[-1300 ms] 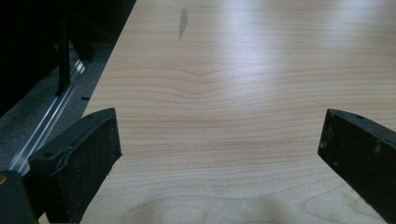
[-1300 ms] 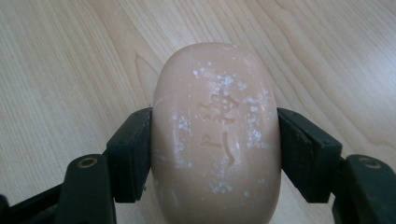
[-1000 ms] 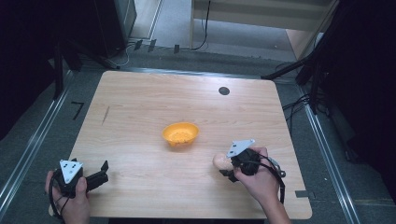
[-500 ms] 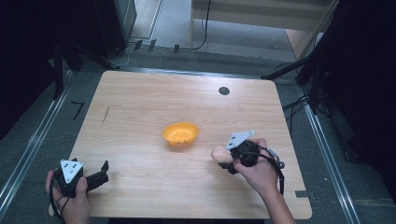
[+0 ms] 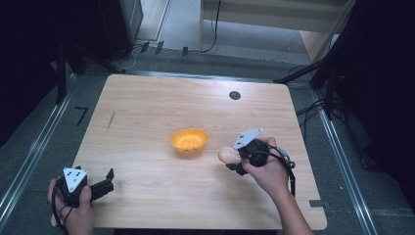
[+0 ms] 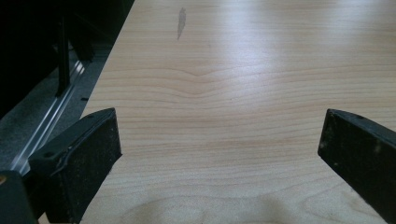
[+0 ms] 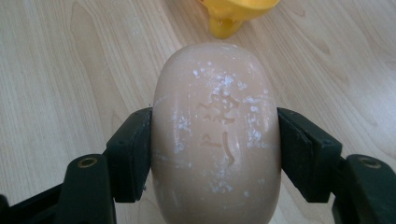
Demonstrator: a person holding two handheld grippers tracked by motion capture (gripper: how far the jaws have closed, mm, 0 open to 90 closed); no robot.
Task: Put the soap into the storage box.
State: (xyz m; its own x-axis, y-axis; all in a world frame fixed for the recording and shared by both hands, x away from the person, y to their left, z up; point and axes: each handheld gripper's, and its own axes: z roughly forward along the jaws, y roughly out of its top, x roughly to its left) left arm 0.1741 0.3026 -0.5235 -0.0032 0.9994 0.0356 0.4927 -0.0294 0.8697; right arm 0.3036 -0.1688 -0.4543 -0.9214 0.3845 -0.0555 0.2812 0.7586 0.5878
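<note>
Tongs: two, left tongs (image 5: 108,178) with jaws wide apart, right tongs (image 5: 230,157) clamped on the soap
Soap bars: one, pink soap (image 7: 217,135) between the right tongs' jaws
Bowls: one, orange bowl (image 5: 189,140) just beyond the right tongs
Counters: one wooden counter (image 5: 147,107)
Hands: two, one per tongs

Bare table (image 5: 147,112) open on every side of the orange bowl (image 5: 189,141), soap bar (image 5: 228,155) in the right gripper (image 5: 234,161) near the bowl's right, small black disc (image 5: 235,95) well behind the bowl
</note>
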